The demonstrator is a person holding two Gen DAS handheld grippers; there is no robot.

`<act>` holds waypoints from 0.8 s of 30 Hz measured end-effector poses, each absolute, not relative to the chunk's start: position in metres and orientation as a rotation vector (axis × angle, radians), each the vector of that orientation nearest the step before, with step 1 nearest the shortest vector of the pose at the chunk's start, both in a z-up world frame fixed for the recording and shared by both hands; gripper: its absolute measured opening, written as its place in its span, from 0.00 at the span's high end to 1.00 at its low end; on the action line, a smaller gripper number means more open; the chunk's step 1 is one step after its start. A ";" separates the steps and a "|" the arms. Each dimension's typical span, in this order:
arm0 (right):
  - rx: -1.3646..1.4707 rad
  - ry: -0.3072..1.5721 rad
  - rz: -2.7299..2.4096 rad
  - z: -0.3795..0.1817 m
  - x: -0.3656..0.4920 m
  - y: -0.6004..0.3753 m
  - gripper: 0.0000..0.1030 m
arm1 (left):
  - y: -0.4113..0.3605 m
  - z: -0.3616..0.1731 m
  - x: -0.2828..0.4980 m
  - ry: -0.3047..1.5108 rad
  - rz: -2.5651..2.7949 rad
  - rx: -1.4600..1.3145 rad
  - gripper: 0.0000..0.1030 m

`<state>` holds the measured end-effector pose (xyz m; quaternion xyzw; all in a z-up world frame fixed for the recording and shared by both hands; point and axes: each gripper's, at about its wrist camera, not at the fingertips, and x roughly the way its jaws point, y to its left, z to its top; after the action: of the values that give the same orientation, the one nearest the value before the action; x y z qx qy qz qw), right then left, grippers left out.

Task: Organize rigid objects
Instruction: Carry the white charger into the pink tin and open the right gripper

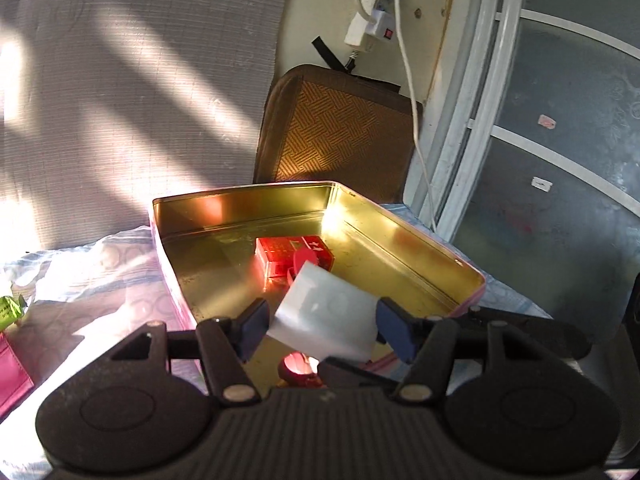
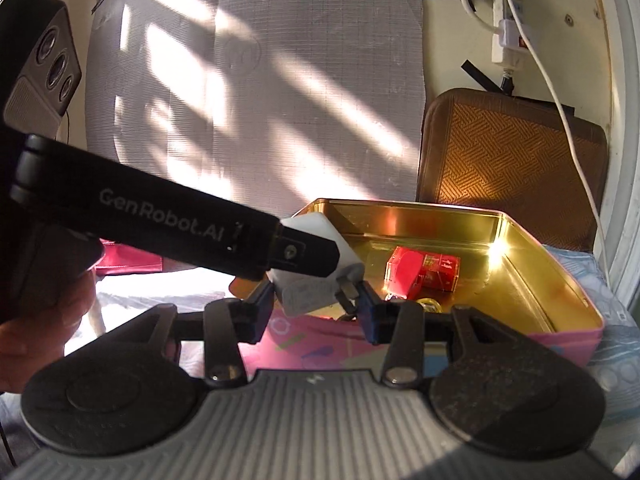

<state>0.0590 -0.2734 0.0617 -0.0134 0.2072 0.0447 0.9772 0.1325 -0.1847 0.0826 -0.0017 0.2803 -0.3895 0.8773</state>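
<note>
A gold-lined tin (image 1: 404,236) with pink outer walls (image 2: 560,342) stands open on the bed. A red box (image 1: 294,256) lies inside it, also in the right wrist view (image 2: 422,270). My left gripper (image 1: 322,326) is shut on a white charger plug (image 1: 326,316) and holds it over the tin's near part. In the right wrist view the left gripper's body (image 2: 168,228) crosses the frame with the white plug (image 2: 308,276) at its tip. My right gripper (image 2: 316,306) is open, its blue pads either side of the plug, outside the tin's near wall.
A small red round object (image 1: 298,372) lies below the plug. A grey mat (image 2: 256,80) and a brown woven cushion (image 1: 336,136) lean on the wall. A power strip with cables (image 1: 374,20) hangs above. A green packet (image 1: 10,312) and a pink pouch (image 1: 12,376) lie at the left.
</note>
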 end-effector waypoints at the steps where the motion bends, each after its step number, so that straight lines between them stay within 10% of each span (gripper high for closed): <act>1: -0.039 0.431 0.088 0.060 0.067 -0.272 0.54 | -0.186 0.080 0.139 0.594 -0.802 -0.004 0.43; 24: 0.031 0.360 0.033 0.055 0.009 -0.251 0.50 | -0.138 0.074 0.077 0.542 -0.729 -0.052 0.41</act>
<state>0.0093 -0.2514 0.0546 0.0153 0.1792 0.0165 0.9836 0.0769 -0.1383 0.0743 -0.0249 0.2619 -0.3519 0.8983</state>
